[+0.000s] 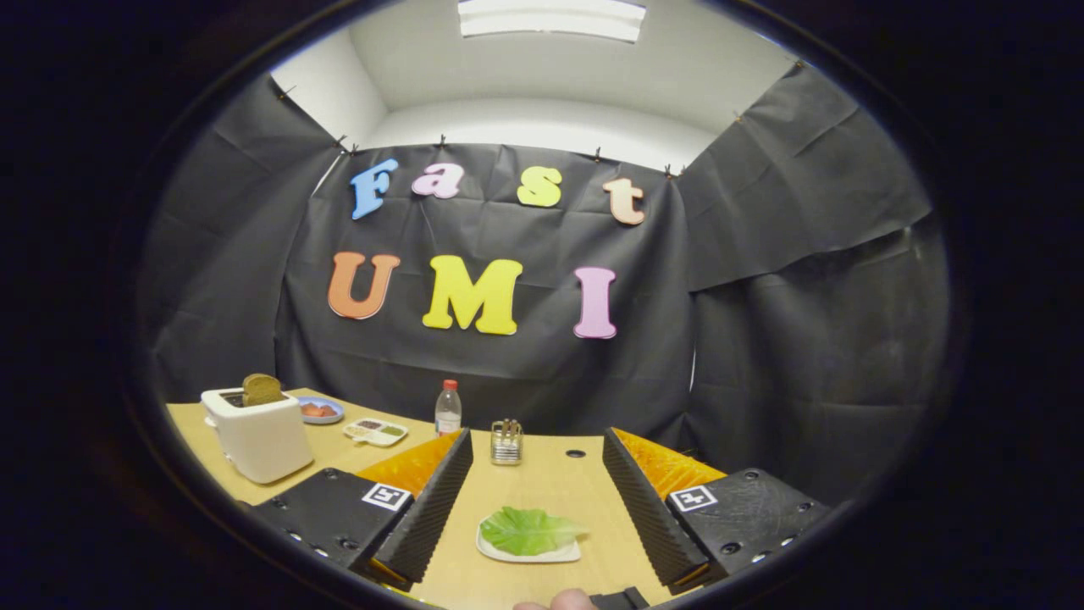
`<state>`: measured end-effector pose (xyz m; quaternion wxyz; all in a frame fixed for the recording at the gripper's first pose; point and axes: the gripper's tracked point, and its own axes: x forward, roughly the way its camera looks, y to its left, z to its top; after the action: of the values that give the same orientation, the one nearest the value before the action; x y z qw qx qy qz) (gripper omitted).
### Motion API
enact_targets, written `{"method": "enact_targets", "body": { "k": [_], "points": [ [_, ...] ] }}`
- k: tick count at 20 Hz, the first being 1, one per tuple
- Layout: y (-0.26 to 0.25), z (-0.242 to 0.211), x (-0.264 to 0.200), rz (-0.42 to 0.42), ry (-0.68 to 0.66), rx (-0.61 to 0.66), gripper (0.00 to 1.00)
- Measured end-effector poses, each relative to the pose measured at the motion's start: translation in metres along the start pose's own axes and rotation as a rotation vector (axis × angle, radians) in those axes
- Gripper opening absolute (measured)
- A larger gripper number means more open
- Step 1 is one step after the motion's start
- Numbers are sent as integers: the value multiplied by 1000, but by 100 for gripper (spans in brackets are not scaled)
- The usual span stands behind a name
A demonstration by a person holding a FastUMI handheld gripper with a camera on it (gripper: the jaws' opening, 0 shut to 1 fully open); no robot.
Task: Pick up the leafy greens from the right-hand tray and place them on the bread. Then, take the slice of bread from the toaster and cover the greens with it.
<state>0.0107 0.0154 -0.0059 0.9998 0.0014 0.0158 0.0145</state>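
Nearest the lens, a fingertip [566, 600] of the person's hand peeks in at the base of the gripper [535, 487], whose two ribbed fingers stand wide apart and press on nothing. Between those fingers, close to their roots and touching neither, lies the flat green lettuce leaf [530, 531] on a small white tray [529, 555], which rests on the light wooden table [550, 491]. Beyond the tray, just ahead of the fingertips and roughly centred between them, stands a small clear holder with thin upright items [506, 441]; they may be toothpicks, though they are too small to be sure. Left of the holder and a little farther back is a clear plastic bottle with a red cap [448, 407]. Farther left sits a white divided dish [375, 431] with small portions in its compartments, and behind it a pale blue round plate [321, 411] carrying something reddish. At the far left of the table, beyond the left finger, stands a white boxy toaster [258, 434] with a brown slice of bread [262, 389] sticking upright out of its slot. A small dark round hole [575, 453] marks the tabletop near the right finger's tip. Black cloth [804, 339] walls the booth behind the table.
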Motion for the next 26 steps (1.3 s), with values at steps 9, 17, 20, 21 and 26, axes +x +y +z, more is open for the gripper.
{"method": "enact_targets", "body": {
  "k": [9, 17, 20, 21, 26],
  "points": [
    [-14, -44, 25, 10, 137, 96, 95],
    [-39, -116, 68, -2, 345, 296, 95],
    [-43, -145, 84, -10, 428, 403, 95],
    [-43, -155, 89, -17, 458, 440, 95],
    [-51, -191, 104, -50, 544, 571, 96]
  ]
}}
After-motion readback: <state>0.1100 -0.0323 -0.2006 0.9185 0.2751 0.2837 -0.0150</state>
